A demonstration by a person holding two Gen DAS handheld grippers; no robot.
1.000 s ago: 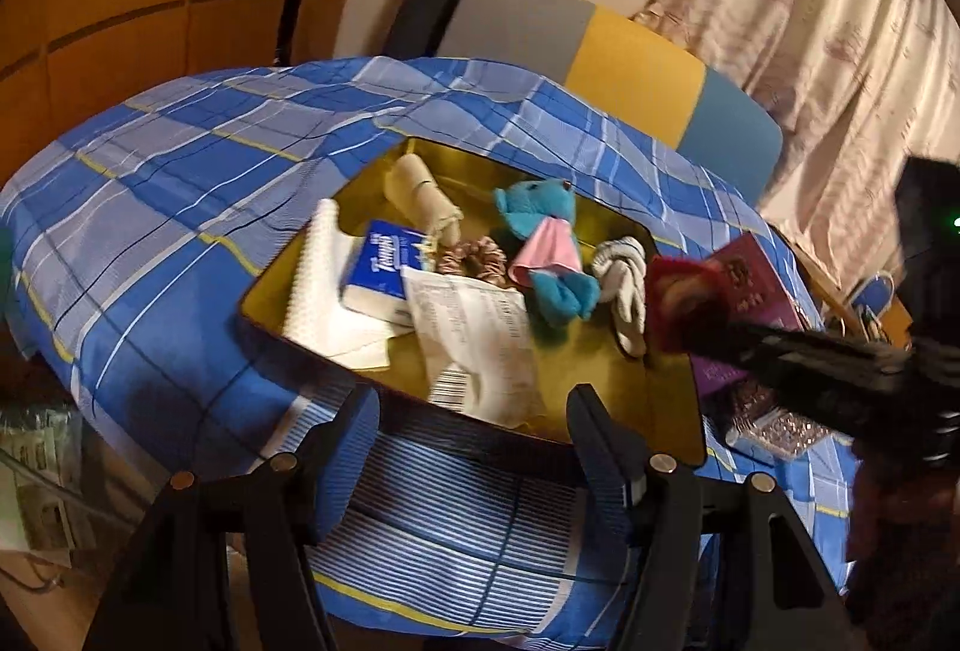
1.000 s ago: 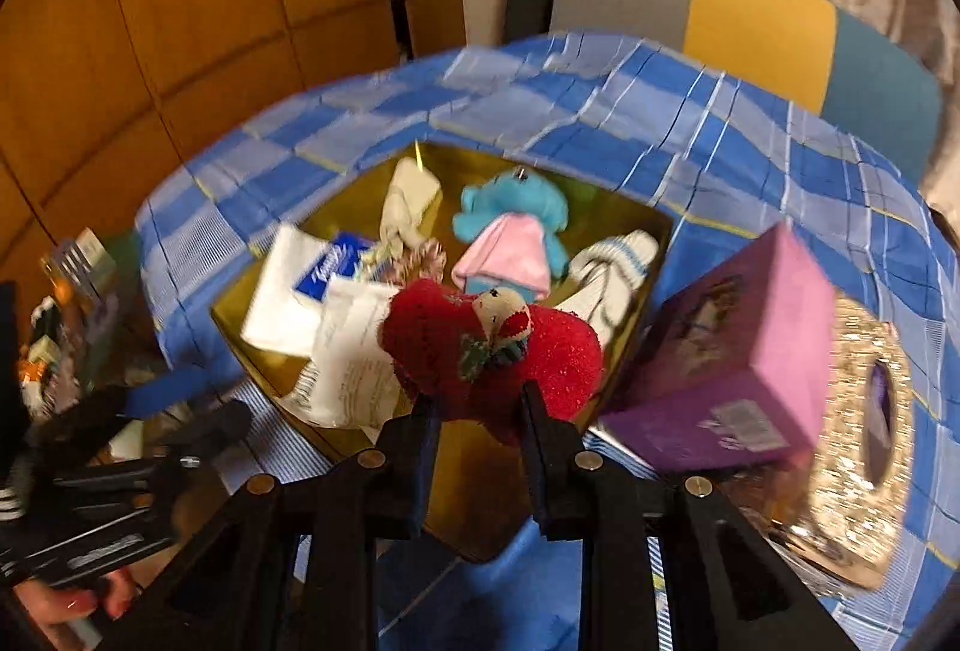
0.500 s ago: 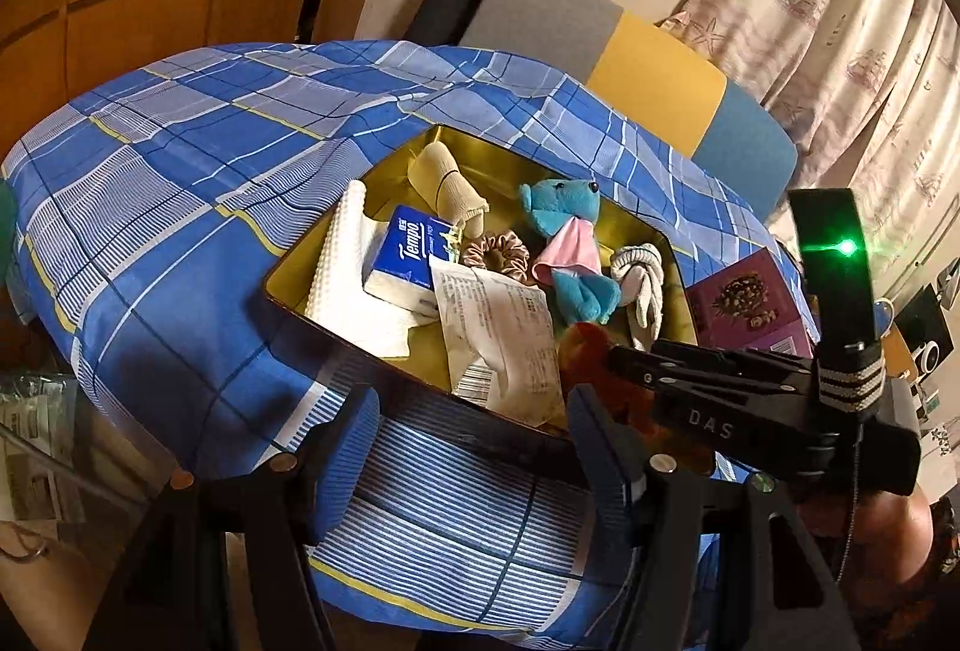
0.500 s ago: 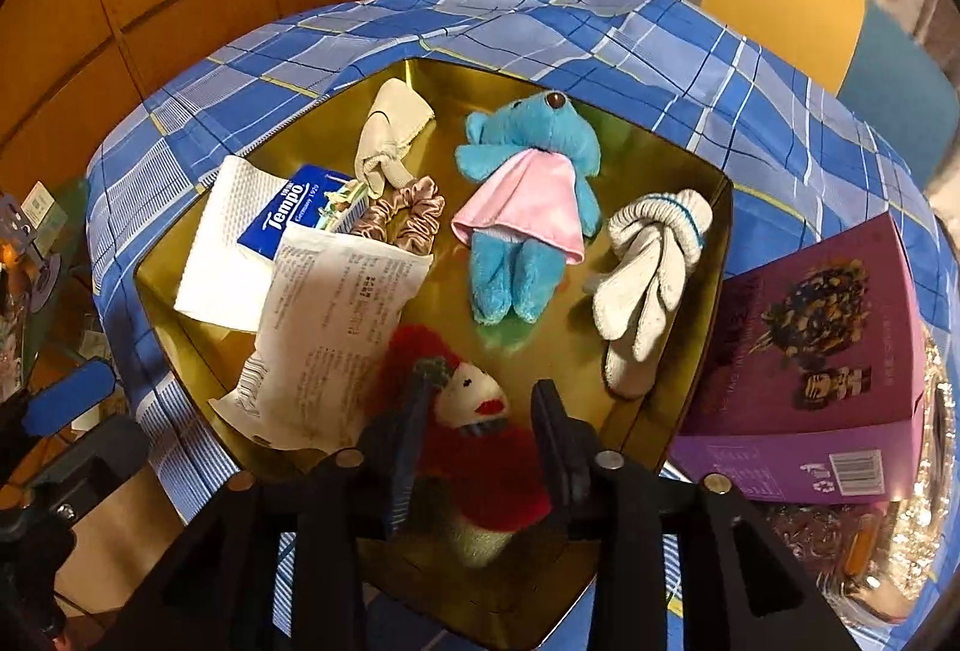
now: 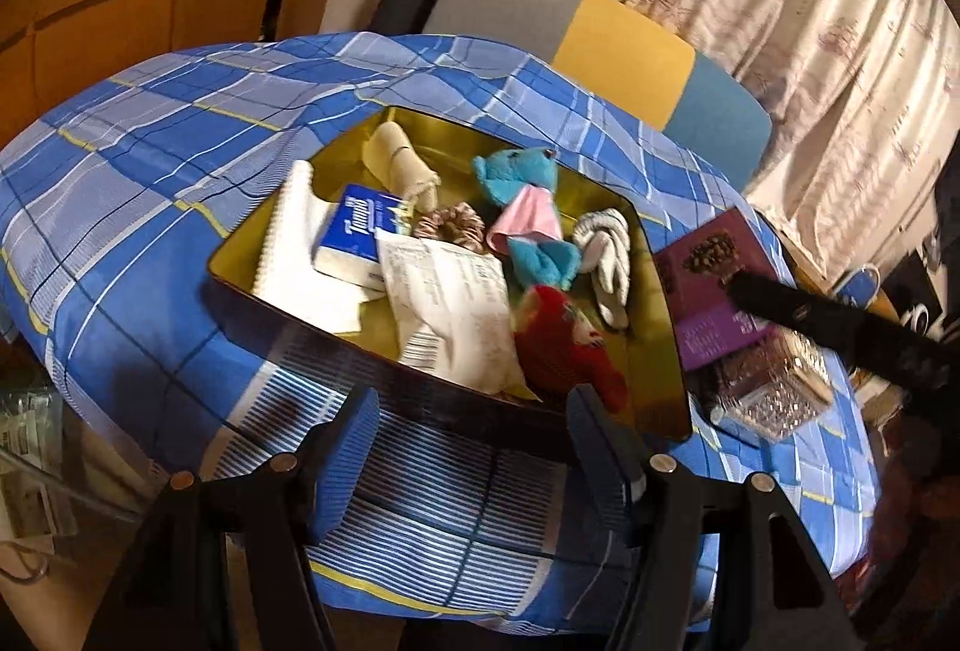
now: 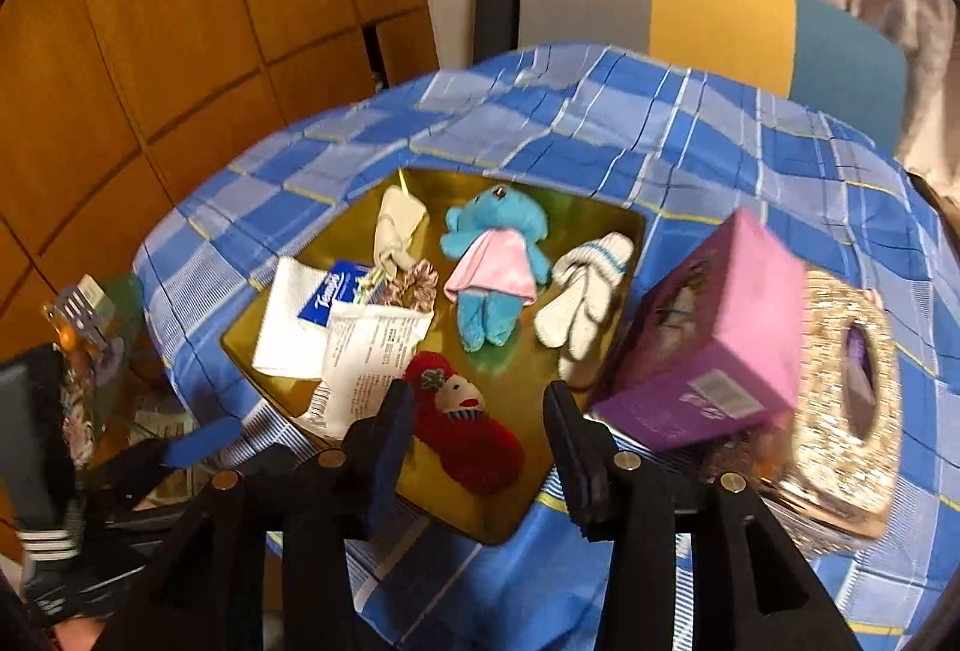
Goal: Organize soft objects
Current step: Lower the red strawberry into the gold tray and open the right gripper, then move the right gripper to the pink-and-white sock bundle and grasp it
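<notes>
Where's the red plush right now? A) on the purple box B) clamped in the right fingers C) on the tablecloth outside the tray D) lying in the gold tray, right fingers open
D: the red plush lies on the gold tray, with the right gripper open around empty space above it.

A tray (image 6: 624, 231) sits near the counter's (image 6: 690, 129) front edge, holding a plush bear (image 6: 495, 267) at its middle, a glove (image 6: 582, 291) to the bear's right, and a folded cloth (image 6: 396, 225) and scrunchie (image 6: 414, 285) to its left. A tissue pack (image 6: 333, 291) lies on a napkin (image 6: 282, 327) by the tray's left edge, a paper slip (image 6: 366, 357) overlapping both, and a doll (image 6: 468, 429) lies at the tray's front. Beyond the tray's right edge stands a box (image 6: 720, 333), with a tissue holder (image 6: 852, 387) further right.
</notes>
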